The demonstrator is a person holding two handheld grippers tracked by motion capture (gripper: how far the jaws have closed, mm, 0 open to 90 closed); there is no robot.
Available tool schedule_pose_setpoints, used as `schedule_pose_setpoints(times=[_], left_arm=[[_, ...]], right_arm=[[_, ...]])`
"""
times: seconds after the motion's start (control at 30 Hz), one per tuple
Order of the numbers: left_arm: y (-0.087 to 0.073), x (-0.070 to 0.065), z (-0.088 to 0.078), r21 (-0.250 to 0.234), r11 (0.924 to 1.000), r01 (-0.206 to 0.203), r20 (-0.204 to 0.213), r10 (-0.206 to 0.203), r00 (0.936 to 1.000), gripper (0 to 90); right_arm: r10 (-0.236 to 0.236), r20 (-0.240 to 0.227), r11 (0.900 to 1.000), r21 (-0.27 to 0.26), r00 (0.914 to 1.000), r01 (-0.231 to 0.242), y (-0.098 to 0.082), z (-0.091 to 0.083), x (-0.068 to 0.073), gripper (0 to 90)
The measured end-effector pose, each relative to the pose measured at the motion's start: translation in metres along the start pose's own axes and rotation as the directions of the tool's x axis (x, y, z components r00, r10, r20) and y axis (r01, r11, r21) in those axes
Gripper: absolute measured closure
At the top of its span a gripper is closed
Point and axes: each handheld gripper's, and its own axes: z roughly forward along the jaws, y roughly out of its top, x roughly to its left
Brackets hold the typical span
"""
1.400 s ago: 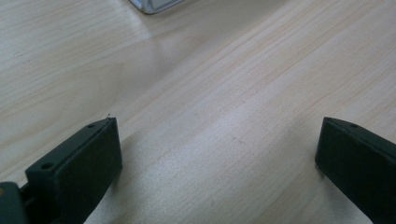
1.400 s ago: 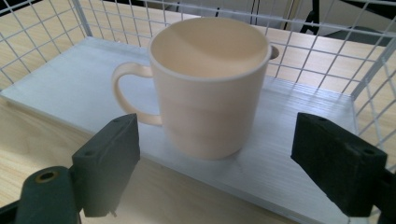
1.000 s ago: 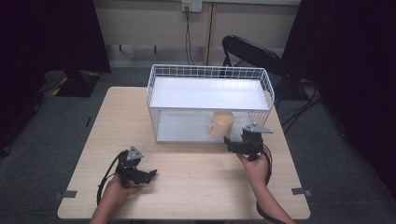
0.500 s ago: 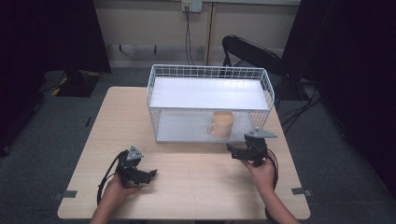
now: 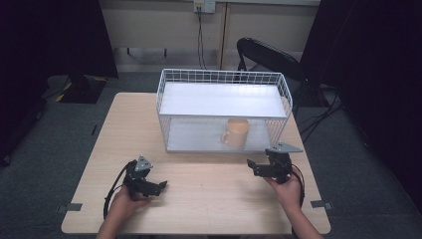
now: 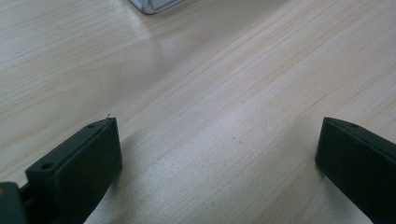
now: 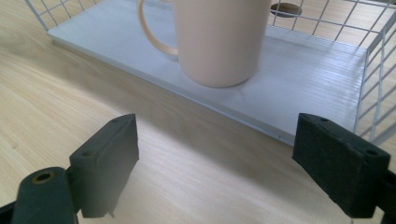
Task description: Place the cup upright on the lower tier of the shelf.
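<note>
On the lower shelf of the white wire rack, toward the counter's right edge, stands the peach ceramic mug. Your right claw gapes wide, empty; advance level, straddling the mug. Left claw rests wide, empty.

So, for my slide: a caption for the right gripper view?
Open right gripper faces a peach mug on the wire rack's lower shelf.

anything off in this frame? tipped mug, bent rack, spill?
Nothing stands out. The mug stands upright on the lower shelf of the white wire rack, no spill on the table. Both the left gripper and right gripper are open and empty, apart from the mug.
</note>
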Motion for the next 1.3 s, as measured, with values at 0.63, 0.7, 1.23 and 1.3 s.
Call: schedule_pose_setpoints(times=[0.63,0.7,1.23,1.3], left_arm=[[0.0,0.0,0.0,0.0,1.0,0.0,0.0,0.0,1.0,0.0],[0.0,0.0,0.0,0.0,1.0,0.0,0.0,0.0,1.0,0.0],[0.0,0.0,0.0,0.0,1.0,-0.001,0.0,0.001,1.0,0.0],[0.0,0.0,0.0,0.0,1.0,0.0,0.0,0.0,1.0,0.0]], right_arm=[[-0.015,-0.021,1.0,0.018,0.9997,0.016,-0.02,-0.017,-0.013,14.1],[-0.017,-0.019,1.0,0.019,0.9997,0.018,-0.022,-0.019,-0.014,14.1],[-0.039,-0.031,0.998,0.038,0.9988,0.04,-0.037,-0.028,-0.019,14.3],[-0.039,-0.035,0.998,0.037,0.9986,0.041,-0.039,-0.029,-0.019,14.4]])
